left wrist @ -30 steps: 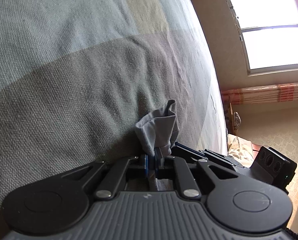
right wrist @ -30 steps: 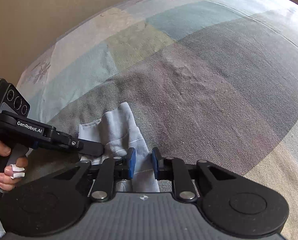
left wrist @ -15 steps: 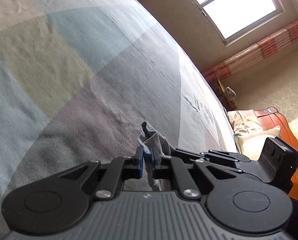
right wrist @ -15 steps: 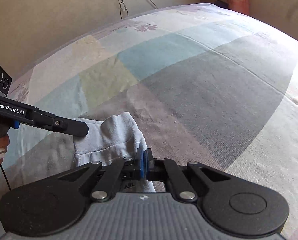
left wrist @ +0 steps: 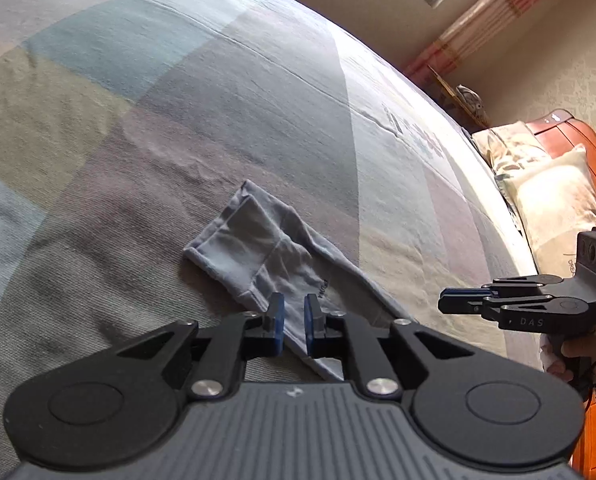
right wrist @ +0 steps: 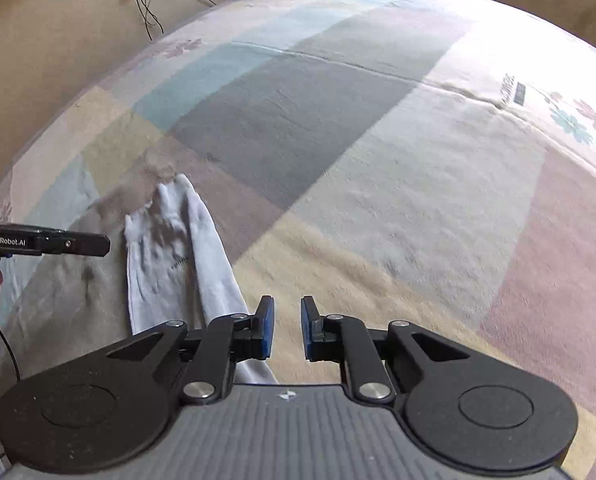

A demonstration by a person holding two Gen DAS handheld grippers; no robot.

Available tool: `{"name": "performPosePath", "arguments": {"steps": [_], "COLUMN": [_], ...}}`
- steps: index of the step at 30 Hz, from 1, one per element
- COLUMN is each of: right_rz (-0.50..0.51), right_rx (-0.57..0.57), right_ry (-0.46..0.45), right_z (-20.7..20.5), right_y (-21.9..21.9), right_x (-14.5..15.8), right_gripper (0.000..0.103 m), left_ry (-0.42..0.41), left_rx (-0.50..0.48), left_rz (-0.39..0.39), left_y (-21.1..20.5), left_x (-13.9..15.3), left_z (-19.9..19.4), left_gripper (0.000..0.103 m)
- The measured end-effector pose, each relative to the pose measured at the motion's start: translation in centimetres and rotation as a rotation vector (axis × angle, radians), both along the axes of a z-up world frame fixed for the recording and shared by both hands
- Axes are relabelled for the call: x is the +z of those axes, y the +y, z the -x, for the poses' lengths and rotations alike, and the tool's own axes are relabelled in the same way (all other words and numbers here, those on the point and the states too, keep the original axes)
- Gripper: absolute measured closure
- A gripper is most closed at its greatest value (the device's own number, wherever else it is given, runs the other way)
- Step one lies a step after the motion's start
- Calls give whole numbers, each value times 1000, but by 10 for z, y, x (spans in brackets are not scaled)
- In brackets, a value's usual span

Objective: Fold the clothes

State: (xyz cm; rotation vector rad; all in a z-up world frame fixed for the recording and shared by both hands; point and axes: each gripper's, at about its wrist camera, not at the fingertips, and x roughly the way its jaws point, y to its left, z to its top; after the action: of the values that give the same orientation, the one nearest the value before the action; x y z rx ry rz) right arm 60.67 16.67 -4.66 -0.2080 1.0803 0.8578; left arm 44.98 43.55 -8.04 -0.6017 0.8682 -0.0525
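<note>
garment (left wrist: 266, 256) lies flat on bedspread (left wrist: 178, 120), left gripper (left wrist: 294, 320) and right gripper (right wrist: 286, 328) fingers parted, holding nothing.

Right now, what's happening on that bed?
A person holds a hand-held gripper in each hand over a small pale grey garment lying on the patchwork bedspread. The garment lies flat with one end doubled back over itself. The left hand-held gripper is open just above the garment's near end, with no cloth between its pads. The right hand-held gripper is open too, off to the garment's right over bare bedspread. Neither holds anything at this moment.
</note>
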Motion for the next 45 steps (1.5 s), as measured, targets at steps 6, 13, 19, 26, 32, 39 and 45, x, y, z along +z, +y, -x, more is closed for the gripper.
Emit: {"name": "performPosePath", "arguments": {"steps": [6, 13, 19, 26, 32, 39, 45], "right_rz": [13, 81, 104, 27, -5, 97, -4], "right_rx": [2, 60, 18, -49, 63, 72, -101], "right_ry": [77, 0, -96, -82, -45, -165, -117], "right_z": [25, 42, 30, 12, 9, 14, 10], "right_y": [-26, -11, -15, -23, 15, 35, 11], "right_x": [-21, -30, -12, 5, -22, -22, 5], "right_gripper": [86, 101, 101, 78, 75, 100, 92], "left_ry": [11, 46, 75, 97, 120, 110, 85], "left_rx": [-185, -197, -186, -77, 34, 18, 42], "left_rz": [-39, -87, -101, -60, 13, 38, 10], "left_y": [-53, -64, -65, -58, -40, -35, -31], "left_x": [-6, -12, -9, -1, -9, -19, -5], "left_z": [-22, -15, -13, 0, 11, 14, 14], "left_gripper": [80, 78, 77, 74, 57, 55, 56]}}
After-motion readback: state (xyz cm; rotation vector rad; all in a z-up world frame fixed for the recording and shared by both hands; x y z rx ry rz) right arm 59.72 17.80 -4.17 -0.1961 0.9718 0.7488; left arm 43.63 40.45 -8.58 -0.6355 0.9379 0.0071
